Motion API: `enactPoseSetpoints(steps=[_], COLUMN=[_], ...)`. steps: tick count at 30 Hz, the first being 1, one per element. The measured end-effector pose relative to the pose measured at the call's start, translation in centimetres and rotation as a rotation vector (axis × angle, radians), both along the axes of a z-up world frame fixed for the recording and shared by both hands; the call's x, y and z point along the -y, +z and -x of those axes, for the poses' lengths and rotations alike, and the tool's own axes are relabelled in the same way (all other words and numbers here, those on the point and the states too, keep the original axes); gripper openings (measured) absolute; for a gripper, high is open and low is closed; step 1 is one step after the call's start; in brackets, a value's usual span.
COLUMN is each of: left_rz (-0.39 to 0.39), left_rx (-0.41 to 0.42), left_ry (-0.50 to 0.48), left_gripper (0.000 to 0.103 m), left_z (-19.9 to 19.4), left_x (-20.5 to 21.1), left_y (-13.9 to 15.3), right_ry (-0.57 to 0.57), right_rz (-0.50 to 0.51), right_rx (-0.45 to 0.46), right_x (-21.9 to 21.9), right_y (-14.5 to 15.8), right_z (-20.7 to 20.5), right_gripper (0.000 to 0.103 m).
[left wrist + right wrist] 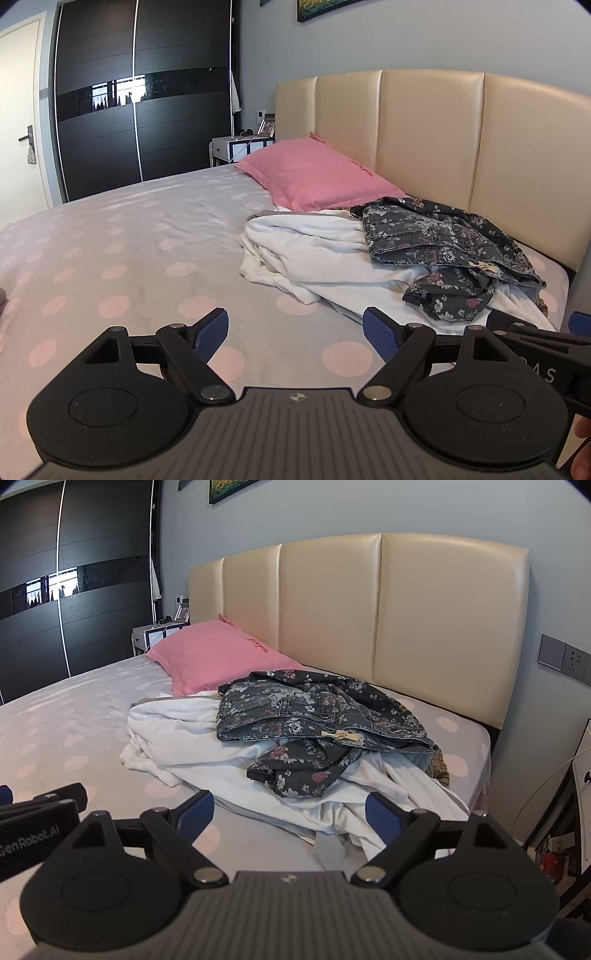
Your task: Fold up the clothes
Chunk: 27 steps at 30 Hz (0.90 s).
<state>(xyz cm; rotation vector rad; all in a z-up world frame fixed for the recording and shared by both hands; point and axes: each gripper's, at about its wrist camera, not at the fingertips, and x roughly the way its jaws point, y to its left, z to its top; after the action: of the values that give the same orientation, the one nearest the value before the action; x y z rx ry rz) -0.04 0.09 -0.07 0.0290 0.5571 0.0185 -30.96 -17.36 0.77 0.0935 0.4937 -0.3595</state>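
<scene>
A heap of clothes lies on the bed near the headboard. On top sits a dark floral denim garment, crumpled, over rumpled white garments. My left gripper hovers open over the sheet, short of the pile and to its left. My right gripper is open too, its fingers just above the white fabric's near edge, nothing between them. The left gripper's body shows at the left edge of the right wrist view.
The bed sheet is grey with pink dots and broad to the left of the pile. A pink pillow rests against the cream headboard. A dark wardrobe and a nightstand stand beyond; a bedside unit is at right.
</scene>
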Motion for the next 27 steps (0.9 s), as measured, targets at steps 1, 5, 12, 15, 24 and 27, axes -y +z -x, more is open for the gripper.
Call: enactPoseSetpoints(steps=[1,5,12,15,24,27], left_rz=[0.006,0.031,0.028,0.027,0.026,0.029], left_rx=[0.003,0.017,0.012,0.012,0.008,0.006], left_ry=[-0.001,-0.004,0.001,0.001,0.005,0.004], left_gripper=[0.080,0.080,0.080,0.080,0.080,0.080], left_z=[0.04,0.18,0.07,0.02,-0.03,-0.06], left_x=[-0.08,-0.40,-0.17,-0.15,0.08,0.05], left_y=[-0.07,-0.34,-0.01,0.01,0.01,-0.02], right_ry=[0.001,0.003,0.007,0.007,-0.004,-0.008], right_rz=[-0.001,-0.005,-0.012,-0.013,-0.012,-0.012], right_rx=[0.001,0.007,0.018,0.021,0.029,0.032], right_x=[0.01,0.07,0.18,0.19,0.23,0.24], right_y=[0.01,0.03,0.06,0.07,-0.01,-0.09], right_z=[0.04,0.18,0.44,0.52,0.67,0.65], right_gripper=[0.091,0.091,0.091,0.091,0.092,0.092])
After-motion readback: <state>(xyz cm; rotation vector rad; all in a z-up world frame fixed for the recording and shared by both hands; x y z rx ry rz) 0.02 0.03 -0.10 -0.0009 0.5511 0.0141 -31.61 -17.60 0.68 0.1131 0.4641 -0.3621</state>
